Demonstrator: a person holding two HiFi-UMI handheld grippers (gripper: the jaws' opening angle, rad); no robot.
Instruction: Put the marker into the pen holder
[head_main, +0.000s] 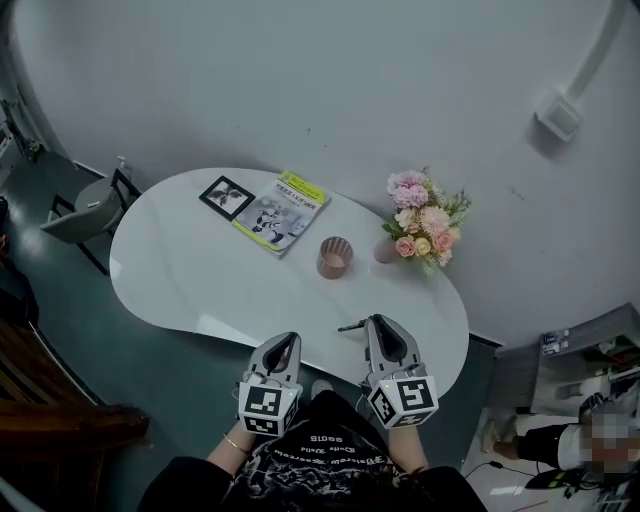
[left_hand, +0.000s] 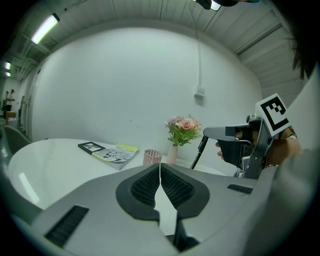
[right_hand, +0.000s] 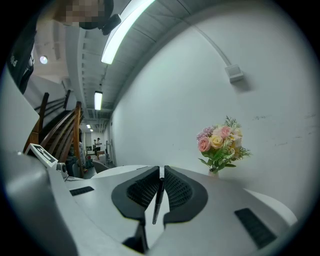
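Right gripper (right_hand: 161, 175) pinches the marker (right_hand: 157, 202) near one end, over the table (head_main: 200, 290) edge; left gripper (left_hand: 160, 172) closed, empty; holder (head_main: 334, 257) well ahead. Risk: the marker may pivot in the grip, strike the holder rim and topple it.

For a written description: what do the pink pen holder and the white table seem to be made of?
The pink cylindrical pen holder looks like mesh metal with a matte pink coat: its wall seems to show a fine grid of holes, though plastic is possible. The white oval table has a smooth glossy top, perhaps lacquer or laminate: light glints on it.
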